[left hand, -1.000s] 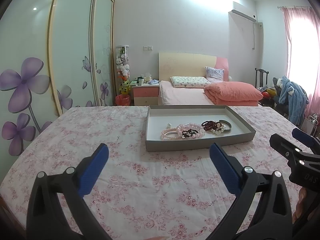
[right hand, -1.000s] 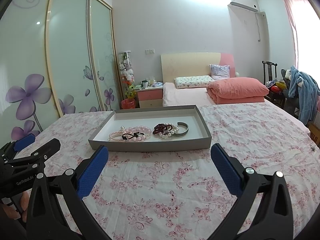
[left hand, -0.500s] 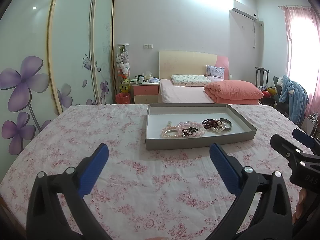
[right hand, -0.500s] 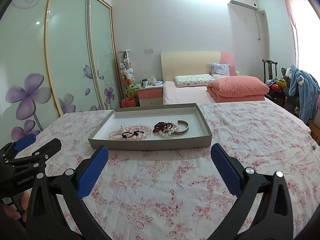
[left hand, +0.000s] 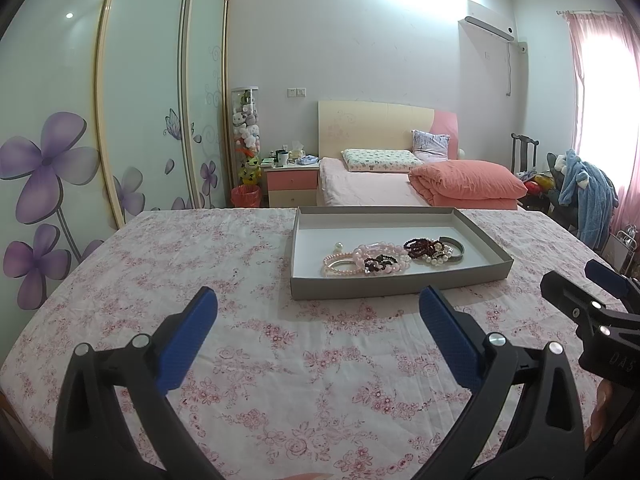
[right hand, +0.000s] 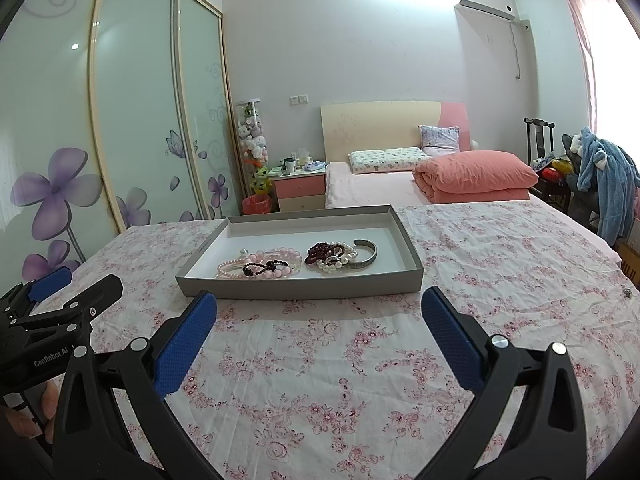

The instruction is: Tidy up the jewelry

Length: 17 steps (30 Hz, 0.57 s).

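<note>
A shallow grey box (left hand: pixel 400 286) (right hand: pixel 300 290) with a white floor sits on the floral tablecloth ahead of both grippers. Inside lie pink bead bracelets (left hand: pixel 362 258) (right hand: pixel 260 262), a dark red bead bracelet (left hand: pixel 420 245) (right hand: pixel 322 249), a pearl bracelet (right hand: pixel 336 262) and a silver cuff (left hand: pixel 454 249) (right hand: pixel 366 256). My left gripper (left hand: pixel 318 304) is open and empty, short of the box. My right gripper (right hand: pixel 320 306) is open and empty, just short of the box's near wall. Each gripper shows at the edge of the other's view.
The table carries a pink floral cloth (left hand: pixel 260 340). Behind it stand a bed with a folded pink quilt (left hand: pixel 468 180), a nightstand (left hand: pixel 292 182), sliding wardrobe doors (left hand: pixel 140 120) on the left and a chair with blue clothing (left hand: pixel 588 196) on the right.
Both views have shifted slightly, with the box sitting a little nearer and lower in frame. Both grippers stay open and empty; the jewelry has not moved.
</note>
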Available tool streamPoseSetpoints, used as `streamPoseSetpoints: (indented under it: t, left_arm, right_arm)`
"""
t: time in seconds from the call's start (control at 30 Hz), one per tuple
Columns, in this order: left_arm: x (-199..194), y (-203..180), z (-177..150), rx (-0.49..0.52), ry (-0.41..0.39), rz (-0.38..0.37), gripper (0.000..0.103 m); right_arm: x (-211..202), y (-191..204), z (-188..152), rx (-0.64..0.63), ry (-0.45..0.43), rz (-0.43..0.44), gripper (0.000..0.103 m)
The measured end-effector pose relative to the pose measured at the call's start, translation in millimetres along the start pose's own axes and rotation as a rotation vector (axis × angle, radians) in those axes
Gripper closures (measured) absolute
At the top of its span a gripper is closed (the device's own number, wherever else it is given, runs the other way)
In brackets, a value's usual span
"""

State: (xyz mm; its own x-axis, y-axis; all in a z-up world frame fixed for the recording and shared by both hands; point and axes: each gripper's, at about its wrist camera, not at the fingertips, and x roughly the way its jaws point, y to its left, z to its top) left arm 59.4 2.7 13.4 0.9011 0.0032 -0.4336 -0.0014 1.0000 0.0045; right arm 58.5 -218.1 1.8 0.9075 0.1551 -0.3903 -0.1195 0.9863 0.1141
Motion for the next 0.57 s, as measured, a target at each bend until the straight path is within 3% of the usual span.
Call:
streamPoseSetpoints:
  t: [0.57]
  left_arm:
    - [0.8, -3.6, -4.2, 0.001, 0.006, -0.007, 0.004]
  right_arm:
    - [0.2, 0.4, -7.0, 0.005, 0.005, 0.0, 0.002]
